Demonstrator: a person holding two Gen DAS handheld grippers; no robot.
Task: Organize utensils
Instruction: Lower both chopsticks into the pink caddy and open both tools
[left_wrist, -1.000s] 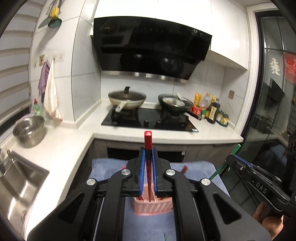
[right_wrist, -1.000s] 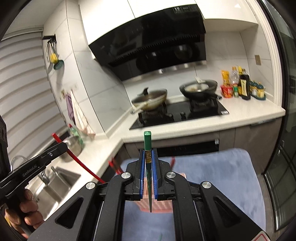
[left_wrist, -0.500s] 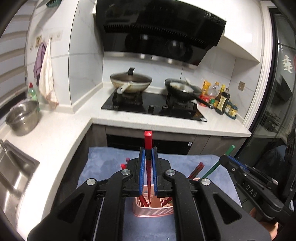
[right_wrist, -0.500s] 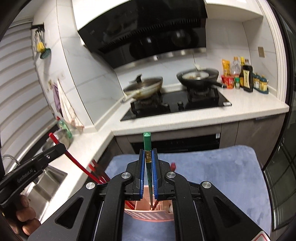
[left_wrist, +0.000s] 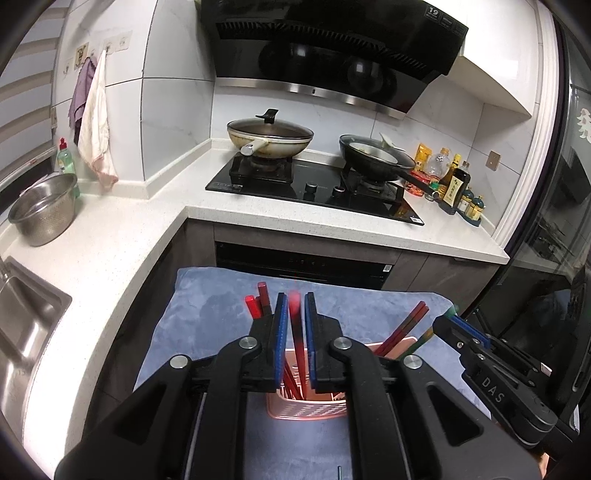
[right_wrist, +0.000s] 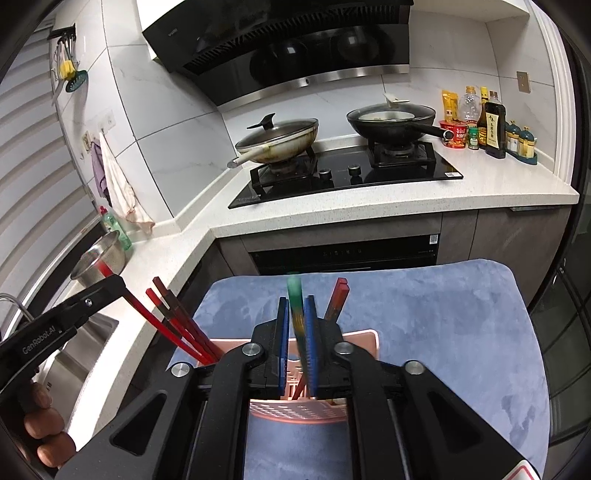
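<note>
A pink slotted utensil holder (left_wrist: 306, 406) stands on a blue mat (left_wrist: 221, 314) with several red chopsticks (left_wrist: 404, 326) leaning in it. My left gripper (left_wrist: 294, 299) hovers just above the holder, its jaws opening. A blurred red chopstick (left_wrist: 296, 325) hangs loose between the pads, its lower end inside the holder. My right gripper (right_wrist: 296, 306) is over the same holder (right_wrist: 364, 338), its jaws also opening. A blurred green chopstick (right_wrist: 295, 295) stands between them, leaning on the right pad with its tip in the holder. Each view shows the other gripper at its edge.
Behind the mat (right_wrist: 443, 314) runs a white L-shaped counter with a black hob (left_wrist: 314, 192) carrying two pans. A steel bowl (left_wrist: 42, 214) and a sink (left_wrist: 22, 325) lie at the left. Sauce bottles (right_wrist: 495, 125) stand at the back right. A person's fingers (right_wrist: 40, 435) grip the left tool.
Both grippers sank toward the pink holder. Their jaws went from shut on the chopsticks to slightly parted, and both chopsticks now slide down, blurred.
</note>
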